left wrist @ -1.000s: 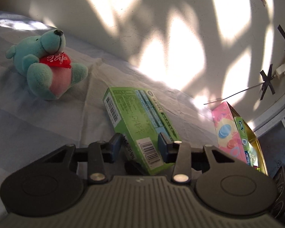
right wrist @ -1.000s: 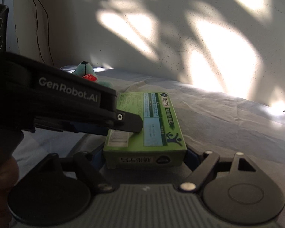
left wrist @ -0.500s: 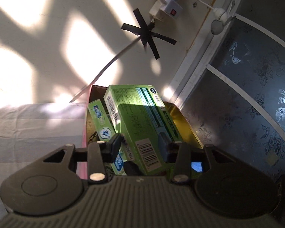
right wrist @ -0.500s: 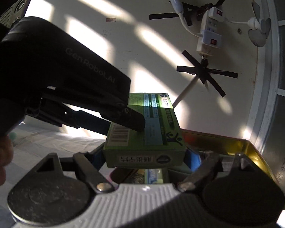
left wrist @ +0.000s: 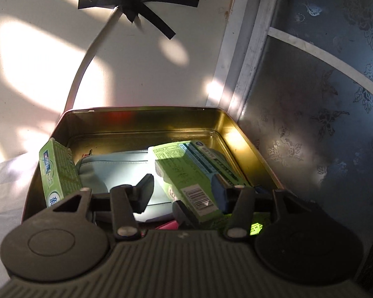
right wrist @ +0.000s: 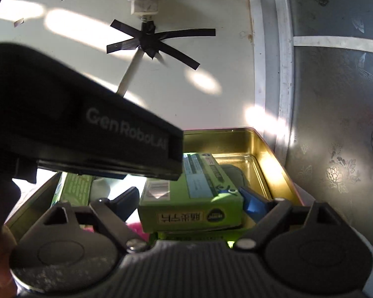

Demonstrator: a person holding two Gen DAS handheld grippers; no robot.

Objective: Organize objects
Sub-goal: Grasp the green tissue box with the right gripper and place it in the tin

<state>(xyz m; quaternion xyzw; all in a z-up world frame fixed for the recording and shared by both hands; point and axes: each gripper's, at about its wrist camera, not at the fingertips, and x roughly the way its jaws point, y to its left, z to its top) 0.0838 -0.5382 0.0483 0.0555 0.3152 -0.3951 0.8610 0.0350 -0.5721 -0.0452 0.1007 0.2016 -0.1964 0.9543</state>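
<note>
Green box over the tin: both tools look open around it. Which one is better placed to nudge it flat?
Probably the right tool: it faces the green box end-on, fingers open either side. The left tool meets it at an angle inside the gold tin, with its left finger off the box.

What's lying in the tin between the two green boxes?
A pale blue pouch lies between the upright small green box and the large green box, seen in the left wrist view.
</note>
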